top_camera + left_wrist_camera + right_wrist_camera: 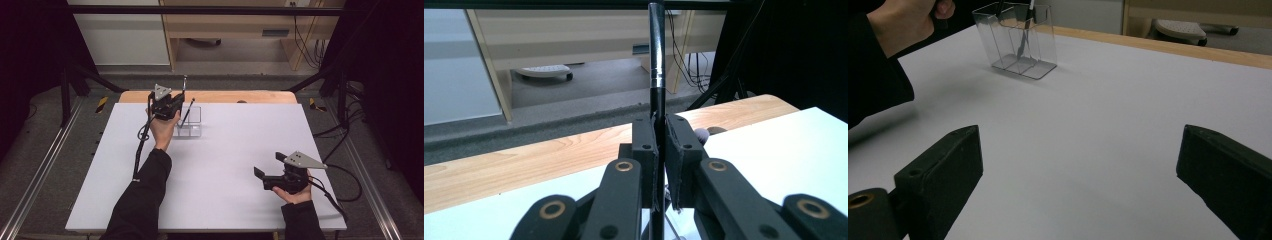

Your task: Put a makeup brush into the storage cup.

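Pinching a slim pen (657, 60) between its pressed-together jaws, the left gripper (170, 107) sits at the far left part of the white table (235, 165), just beside a clear plastic organizer (189, 122). In the left gripper view the pen stands upright, its long axis running straight up from between the pads, with a shiny metal upper section and a black lower barrel that passes down through the jaws. From the high view the same pen (184, 84) rises above the gripper, its top end pointing up and slightly away from the person. Its lower end is hidden behind the gripper, so whether it reaches into the organizer is hard to say.

A second dark pen (187, 114) leans inside the organizer, tilted with its top toward the right and far side; the right gripper view shows it (1024, 35) standing in one of the clear compartments.

The right gripper (267, 176) rests low at the near right of the table, well apart from the organizer, its jaws spread wide with nothing between them, pointing left across the bare surface.
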{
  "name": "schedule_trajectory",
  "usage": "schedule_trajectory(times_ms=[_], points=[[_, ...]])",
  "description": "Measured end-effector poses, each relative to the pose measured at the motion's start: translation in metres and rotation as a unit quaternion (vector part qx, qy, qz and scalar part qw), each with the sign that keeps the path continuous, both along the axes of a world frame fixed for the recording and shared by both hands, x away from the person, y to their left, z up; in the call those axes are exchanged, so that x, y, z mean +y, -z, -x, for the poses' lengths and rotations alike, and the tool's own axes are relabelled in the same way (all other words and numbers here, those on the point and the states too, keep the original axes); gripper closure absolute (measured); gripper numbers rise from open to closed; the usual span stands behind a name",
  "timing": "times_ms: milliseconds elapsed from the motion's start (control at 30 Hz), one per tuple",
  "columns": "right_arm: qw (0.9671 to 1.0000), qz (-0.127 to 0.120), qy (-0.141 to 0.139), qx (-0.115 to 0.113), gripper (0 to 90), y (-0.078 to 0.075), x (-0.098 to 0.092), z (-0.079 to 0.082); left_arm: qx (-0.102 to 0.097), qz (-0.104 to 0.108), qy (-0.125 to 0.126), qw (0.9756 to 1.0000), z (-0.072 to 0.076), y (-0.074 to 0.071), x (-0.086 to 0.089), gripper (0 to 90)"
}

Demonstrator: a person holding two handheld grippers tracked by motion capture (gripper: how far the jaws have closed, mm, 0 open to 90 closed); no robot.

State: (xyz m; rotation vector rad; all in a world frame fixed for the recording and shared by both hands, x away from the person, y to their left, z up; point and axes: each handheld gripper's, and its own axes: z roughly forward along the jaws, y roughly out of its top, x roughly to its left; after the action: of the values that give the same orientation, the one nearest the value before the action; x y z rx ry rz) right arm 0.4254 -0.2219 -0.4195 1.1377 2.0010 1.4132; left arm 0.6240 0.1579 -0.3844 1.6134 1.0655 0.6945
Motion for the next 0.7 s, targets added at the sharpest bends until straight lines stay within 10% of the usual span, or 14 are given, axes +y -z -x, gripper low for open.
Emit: schedule_trajectory(times_ms=[700], points=[[1.0, -0.002, -0.001, 0.0, 5.4, 0.0, 0.001, 0.0, 0.009, -0.01, 0.004, 0.9999, 0.009, 0.017, 0.003, 83.7]])
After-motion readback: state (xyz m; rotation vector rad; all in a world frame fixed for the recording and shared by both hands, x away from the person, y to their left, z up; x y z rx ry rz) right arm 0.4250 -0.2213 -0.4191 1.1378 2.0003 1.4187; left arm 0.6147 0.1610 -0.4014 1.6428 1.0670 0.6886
